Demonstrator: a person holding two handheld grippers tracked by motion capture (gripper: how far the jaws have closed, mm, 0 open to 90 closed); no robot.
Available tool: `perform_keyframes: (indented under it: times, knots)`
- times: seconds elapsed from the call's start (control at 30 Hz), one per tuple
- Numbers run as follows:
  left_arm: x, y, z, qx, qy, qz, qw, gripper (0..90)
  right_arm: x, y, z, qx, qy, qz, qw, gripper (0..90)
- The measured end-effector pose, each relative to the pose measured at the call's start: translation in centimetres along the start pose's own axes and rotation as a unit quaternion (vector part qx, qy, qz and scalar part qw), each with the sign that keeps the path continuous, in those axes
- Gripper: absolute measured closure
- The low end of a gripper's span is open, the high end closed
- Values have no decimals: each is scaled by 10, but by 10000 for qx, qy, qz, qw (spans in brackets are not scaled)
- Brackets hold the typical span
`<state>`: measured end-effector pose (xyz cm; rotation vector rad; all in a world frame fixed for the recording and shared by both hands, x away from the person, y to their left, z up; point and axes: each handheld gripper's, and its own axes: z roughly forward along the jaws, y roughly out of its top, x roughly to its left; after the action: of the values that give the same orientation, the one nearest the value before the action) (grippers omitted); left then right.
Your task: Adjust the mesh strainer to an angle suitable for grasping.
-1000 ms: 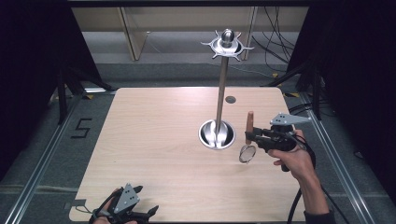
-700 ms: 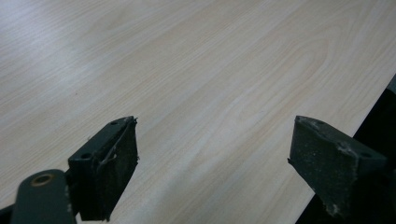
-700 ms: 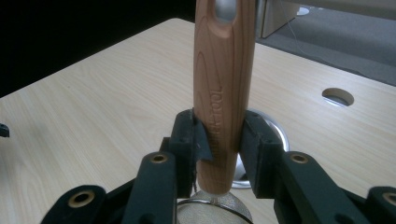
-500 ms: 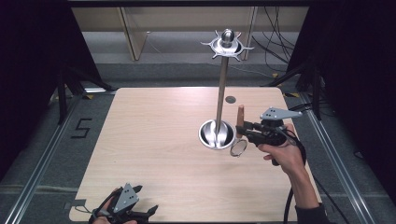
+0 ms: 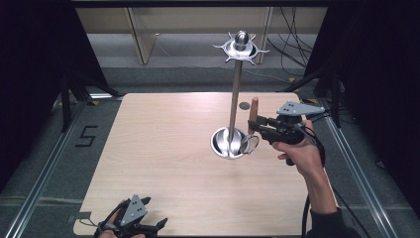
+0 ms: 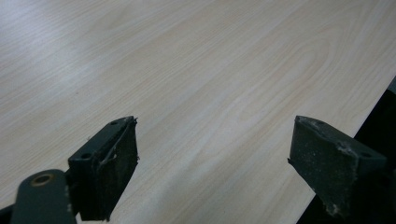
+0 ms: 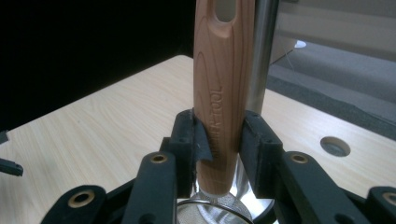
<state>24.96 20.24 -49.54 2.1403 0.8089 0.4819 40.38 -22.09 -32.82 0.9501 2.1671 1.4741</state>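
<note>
A person's right gripper clenches the upright wooden handle of a small wire-mesh strainer, held above the pale wooden surface just beside the tall chrome utensil stand. The left gripper, jaws released, rests at the surface's near edge.

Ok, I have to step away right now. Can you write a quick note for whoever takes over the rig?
Right gripper: shut on the wooden handle of a small mesh strainer, held upright, mesh end down, beside the metal stand's pole.
Left gripper: open, holding nothing, low over the near edge of the table.
Done: strainer picked up and brought to the stand.
Left: probably hang it by the handle's hole on a hook of the top ring; the handle top is well below the hooks.
</note>
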Motion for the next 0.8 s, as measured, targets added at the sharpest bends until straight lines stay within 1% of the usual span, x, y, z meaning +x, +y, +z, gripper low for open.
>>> perform_keyframes:
  times: [0.03,0.07,0.1,0.13,0.17,0.2,0.27,0.3,0.33,0.37,0.4,0.5,0.53,0.57,0.6,0.63,0.67,0.7,0.73,0.77,0.8]
  knots:
    - [-2,0,0,-9,-11,-92,10000,147,1,3,-1,-17,11,30,10000,689]
    - [-1,0,0,-10,-17,-28,10000,148,1,5,-2,-45,8,4,10000,689]
    - [-1,0,0,-7,-15,-31,10000,147,0,8,-3,-89,-28,-79,9999,689]
    - [1,0,0,-5,-8,103,9999,148,1,10,-4,-111,-29,-60,9999,689]
    - [0,0,0,4,2,-9,10000,148,0,12,-4,-124,-27,-109,9999,689]
    - [0,0,0,9,-1,6,10000,147,0,14,-5,-106,-17,-78,9999,689]
    - [0,0,0,9,-12,-16,10000,148,0,19,-5,-137,-34,-136,9998,689]
    - [0,0,0,14,-11,-15,10000,148,0,21,-5,-120,-77,-107,9998,689]
    - [0,0,0,6,-3,-10,10000,147,0,23,-6,-131,-36,-148,9998,689]
    - [0,0,0,9,-21,-58,10000,147,0,25,-6,-142,-79,-156,9997,689]
    - [0,0,0,9,-10,-6,10000,147,1,26,-6,-173,-82,-110,9998,689]
    - [0,0,0,11,-11,-35,10000,148,1,31,-7,-162,-83,-136,9997,689]
    - [0,0,0,8,-5,-12,10000,147,2,33,-7,-146,-90,-122,9998,689]
    - [0,0,0,5,-6,-29,10000,147,1,35,-7,-170,-97,-194,9996,689]
    - [0,0,0,10,-8,0,10000,147,2,37,-8,-181,-128,-204,9995,689]
    - [0,0,0,11,-14,-2,10000,147,2,38,-8,-209,-74,-171,9996,689]
    - [1,0,0,-1,-14,43,10000,148,2,40,-9,-193,-94,-227,9995,689]
    - [0,0,0,-2,-16,-35,10000,148,3,42,-10,-193,-122,-180,9996,689]
    - [0,0,0,9,-21,-56,10000,148,4,44,-10,-235,-138,-175,9995,689]
    - [0,0,0,11,-24,-51,10000,148,3,46,-11,-221,-116,-223,9994,689]
    - [0,0,0,11,-24,-51,10000,147,4,47,-12,-270,-164,-169,9994,689]
